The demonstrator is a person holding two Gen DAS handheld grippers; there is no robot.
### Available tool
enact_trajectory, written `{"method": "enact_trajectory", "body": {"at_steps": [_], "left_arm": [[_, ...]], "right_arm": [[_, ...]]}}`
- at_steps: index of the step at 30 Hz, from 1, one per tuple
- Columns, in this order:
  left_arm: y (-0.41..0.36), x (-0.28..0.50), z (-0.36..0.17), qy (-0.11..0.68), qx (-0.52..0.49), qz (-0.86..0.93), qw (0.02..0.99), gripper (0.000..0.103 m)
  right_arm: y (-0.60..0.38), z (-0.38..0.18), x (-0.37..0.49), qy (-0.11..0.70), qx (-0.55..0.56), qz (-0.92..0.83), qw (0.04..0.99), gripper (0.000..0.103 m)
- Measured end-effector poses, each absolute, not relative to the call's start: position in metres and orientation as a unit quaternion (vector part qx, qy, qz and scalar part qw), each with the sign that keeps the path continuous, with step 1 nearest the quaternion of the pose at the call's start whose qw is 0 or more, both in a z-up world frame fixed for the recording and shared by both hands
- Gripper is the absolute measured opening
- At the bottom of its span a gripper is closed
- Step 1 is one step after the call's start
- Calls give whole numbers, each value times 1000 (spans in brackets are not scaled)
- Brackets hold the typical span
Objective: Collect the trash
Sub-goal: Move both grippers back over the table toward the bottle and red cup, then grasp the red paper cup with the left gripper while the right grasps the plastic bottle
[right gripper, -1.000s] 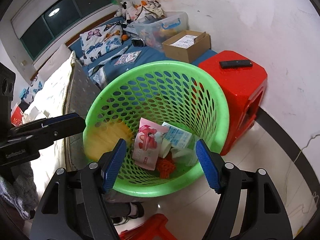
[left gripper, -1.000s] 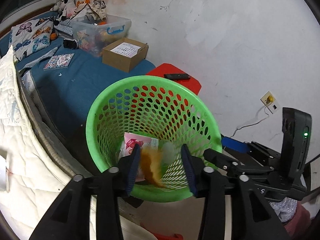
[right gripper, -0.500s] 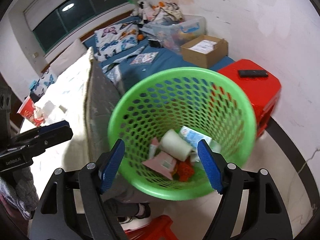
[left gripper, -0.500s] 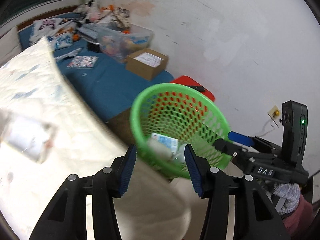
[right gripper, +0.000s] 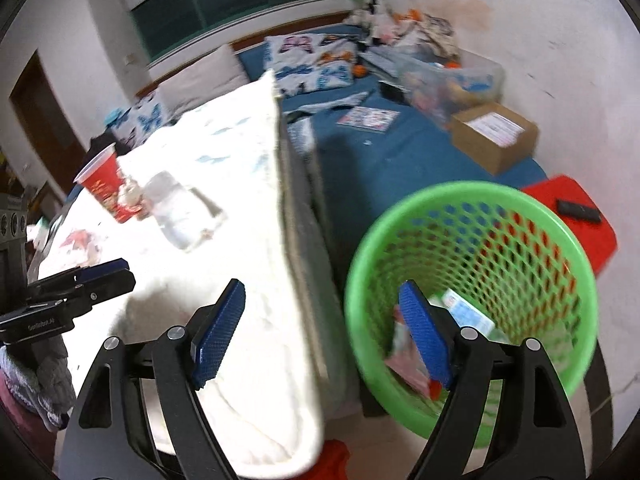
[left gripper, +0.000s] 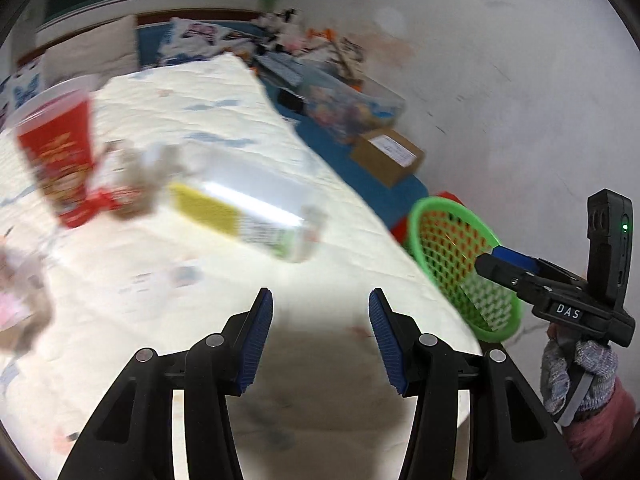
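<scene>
Clear plastic bottle with yellow label lies on its side on the white quilted bed cover, long axis slanting, cap end toward the green basket. Red cup beside it. Left gripper now over the cover, fingers apart, empty; right gripper fingers opening, empty.

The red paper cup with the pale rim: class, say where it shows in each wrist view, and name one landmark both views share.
Left wrist view: the red paper cup with the pale rim is far left, blurred, on the white quilted cover.
Right wrist view: the cup is left of centre, beside a clear plastic bottle.
Shared landmark: the green perforated plastic basket.
</scene>
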State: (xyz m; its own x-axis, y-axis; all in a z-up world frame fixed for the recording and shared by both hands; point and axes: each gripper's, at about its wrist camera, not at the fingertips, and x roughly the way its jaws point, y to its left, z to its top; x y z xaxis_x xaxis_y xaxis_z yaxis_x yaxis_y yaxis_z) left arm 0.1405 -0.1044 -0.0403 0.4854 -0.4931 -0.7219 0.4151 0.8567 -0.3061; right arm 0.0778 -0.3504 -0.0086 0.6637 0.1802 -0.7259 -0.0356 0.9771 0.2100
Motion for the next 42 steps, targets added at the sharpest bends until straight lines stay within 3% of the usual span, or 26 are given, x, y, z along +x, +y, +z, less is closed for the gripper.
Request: {"method": "enact_trajectory", "body": {"at_steps": [14,26,36,42], "left_arm": [[-5,142,-37,424,-98,-171,884,48],[21,154,-34,416,-108,-150,890,48],[24,187,-33,415,-107,-139,893,48],[29,216,-27,402,-106,-112,902,66]], "right_arm": [[-238,0,160,424,-16,193,885,81],[-157,-15,231,447,-115,258,849,81],[-138,-43,268,479,-133,261,828,81],[-135,-49,270,483,-125,265,825,67]]}}
